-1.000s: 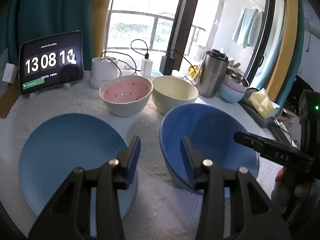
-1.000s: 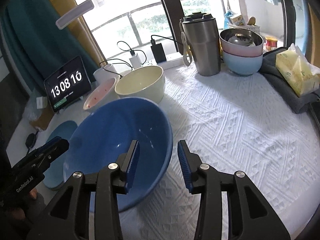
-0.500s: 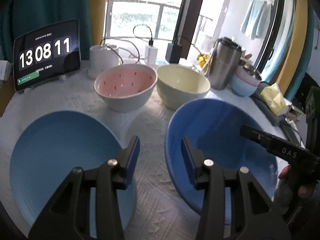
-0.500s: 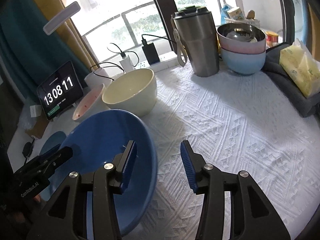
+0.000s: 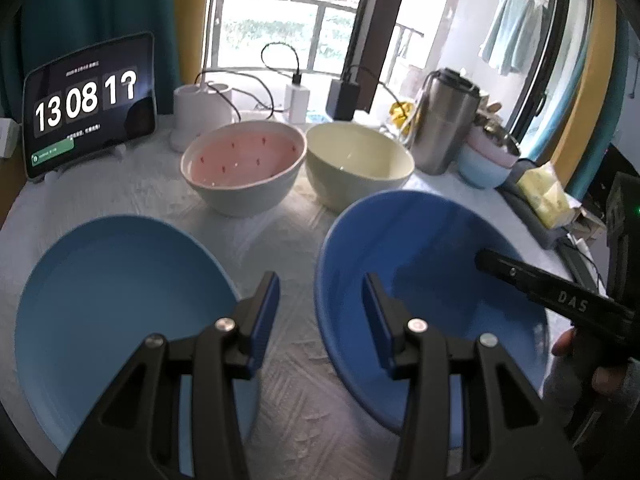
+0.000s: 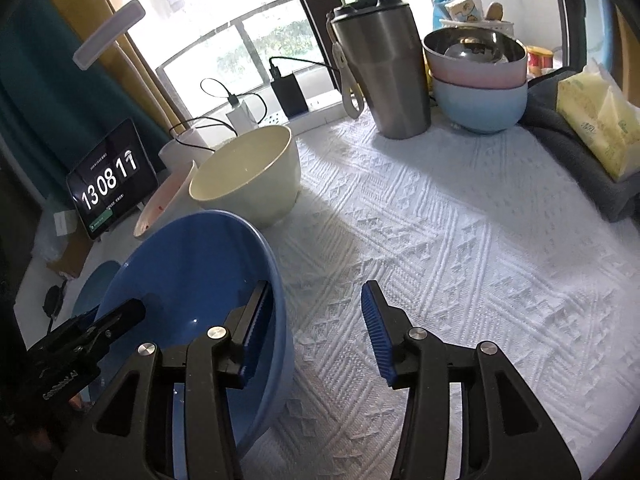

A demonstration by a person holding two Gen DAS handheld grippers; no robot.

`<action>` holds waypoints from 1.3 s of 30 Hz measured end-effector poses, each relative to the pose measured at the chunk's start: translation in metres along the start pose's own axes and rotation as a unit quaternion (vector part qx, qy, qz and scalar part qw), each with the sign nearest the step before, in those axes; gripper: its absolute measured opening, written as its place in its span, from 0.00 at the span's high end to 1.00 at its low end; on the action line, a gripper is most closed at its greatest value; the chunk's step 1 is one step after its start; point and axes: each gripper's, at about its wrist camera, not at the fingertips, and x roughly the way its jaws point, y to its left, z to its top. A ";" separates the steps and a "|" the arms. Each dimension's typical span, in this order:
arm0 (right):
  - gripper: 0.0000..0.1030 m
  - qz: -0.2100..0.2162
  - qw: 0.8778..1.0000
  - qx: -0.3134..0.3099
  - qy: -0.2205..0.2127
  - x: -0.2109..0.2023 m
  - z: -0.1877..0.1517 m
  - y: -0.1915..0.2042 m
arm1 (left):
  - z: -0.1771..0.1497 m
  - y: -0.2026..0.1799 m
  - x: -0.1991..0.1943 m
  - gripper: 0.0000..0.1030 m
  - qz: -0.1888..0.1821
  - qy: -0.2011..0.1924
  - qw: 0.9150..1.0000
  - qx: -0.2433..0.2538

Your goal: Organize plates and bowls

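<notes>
Bowl of dark blue (image 5: 432, 280) sits on the white tablecloth (image 6: 460, 240) beside the light blue plate (image 5: 112, 304), its rim between the fingers of both the left gripper (image 5: 320, 312) and right gripper (image 6: 316, 320), each partly spread and squeezing nothing.

In the right wrist view, the pink bowl (image 6: 162, 204) at ten o'clock was mostly hidden behind the cream bowl (image 6: 248, 176) and the dark blue bowl (image 6: 192, 280). The light blue plate (image 6: 94, 284) at nine o'clock showed only a small part beside that bowl. In the left wrist view, the last digit on the tablet clock (image 5: 90, 102) at ten o'clock was blurred and could not be read. The near side of the light blue plate (image 5: 112, 312) was covered by the left gripper (image 5: 320, 320). What lay inside the stacked bowls (image 6: 478, 76) at one o'clock was too small to tell.
</notes>
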 end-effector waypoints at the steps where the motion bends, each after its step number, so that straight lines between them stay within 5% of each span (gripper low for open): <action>1: 0.53 -0.001 1.000 0.000 -0.002 -0.002 0.000 0.000 | 0.001 0.000 -0.003 0.57 -0.001 -0.004 1.000 0.000; 23: 0.53 0.015 0.997 -0.050 -0.050 -0.041 0.028 0.068 | 0.022 0.054 -0.059 0.57 0.011 -0.068 0.997 -0.018; 39: 0.53 0.050 0.993 -0.106 -0.013 -0.005 0.069 0.123 | 0.052 0.105 -0.051 0.57 0.012 -0.067 0.995 -0.071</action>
